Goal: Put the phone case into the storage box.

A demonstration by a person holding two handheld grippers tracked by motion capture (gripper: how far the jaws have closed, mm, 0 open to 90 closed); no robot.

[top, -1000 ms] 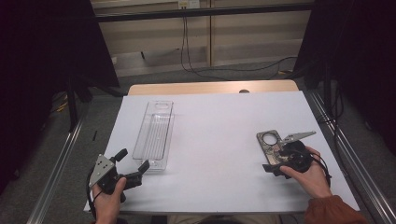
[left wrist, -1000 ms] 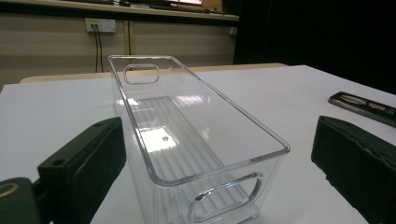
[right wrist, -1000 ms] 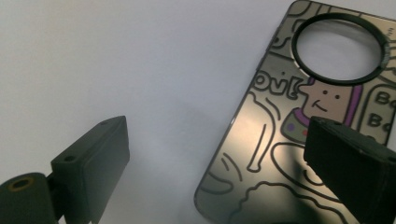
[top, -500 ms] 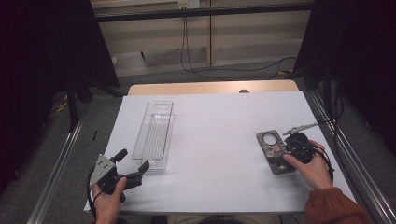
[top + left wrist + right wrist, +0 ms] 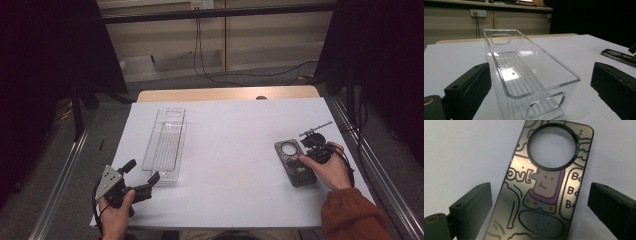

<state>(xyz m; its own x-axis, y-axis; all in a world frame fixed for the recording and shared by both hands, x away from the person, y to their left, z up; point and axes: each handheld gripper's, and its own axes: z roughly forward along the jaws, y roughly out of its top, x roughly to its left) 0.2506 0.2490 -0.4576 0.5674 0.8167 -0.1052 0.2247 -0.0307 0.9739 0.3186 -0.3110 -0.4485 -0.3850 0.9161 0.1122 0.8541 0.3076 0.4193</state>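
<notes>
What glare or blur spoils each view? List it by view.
High view: dim, dark at both sides, the phone case small and soft. Left gripper view: sharp, window-like glints on the clear bin. Right gripper view: sheen across the phone case's lower left, jaws slightly blurred.

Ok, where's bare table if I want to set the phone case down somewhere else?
The widest bare stretch lies between the clear bin and the phone case, running to the near edge. The far strip of the white sheet beyond both is bare too. It is tight at the right, where the right gripper is over the case, and at the bin's near end by the left gripper.
</notes>
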